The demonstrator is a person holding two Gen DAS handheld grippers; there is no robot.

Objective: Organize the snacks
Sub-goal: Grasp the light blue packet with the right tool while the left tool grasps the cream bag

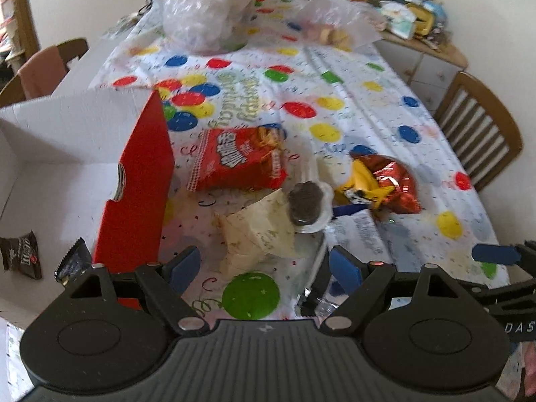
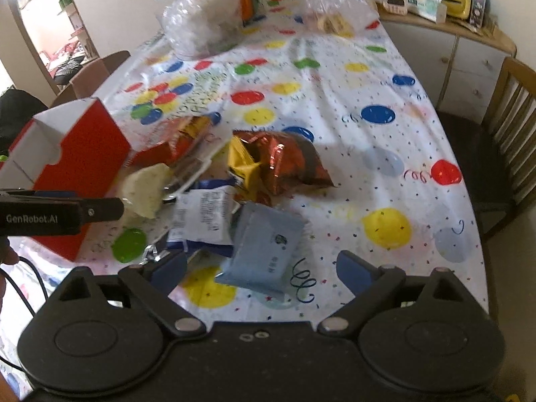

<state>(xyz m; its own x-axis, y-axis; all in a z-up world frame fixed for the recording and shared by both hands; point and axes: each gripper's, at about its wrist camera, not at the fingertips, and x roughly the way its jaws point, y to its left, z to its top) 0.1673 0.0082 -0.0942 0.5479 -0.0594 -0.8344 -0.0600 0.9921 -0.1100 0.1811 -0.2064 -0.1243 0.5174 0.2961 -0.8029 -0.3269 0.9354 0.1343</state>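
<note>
Snacks lie heaped mid-table on the balloon-print plastic tablecloth [image 2: 385,77], with bare cloth to the right up to the table edge. The red cardboard box with white inside [image 1: 137,181] stands open at the left, two dark wrappers [image 1: 21,254] inside. The pale blue flat pouch [image 2: 264,251] lies tilted between the spread fingers of the right gripper [image 2: 264,268]. The left gripper [image 1: 264,264] gapes empty before the cream crumpled packet [image 1: 258,227]. Motion blur hides the labels.

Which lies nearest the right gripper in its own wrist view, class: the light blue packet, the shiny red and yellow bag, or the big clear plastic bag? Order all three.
1. Light blue packet, just ahead of the right gripper.
2. Shiny red and yellow bag, mid-table.
3. Big clear plastic bag, far end.
</note>
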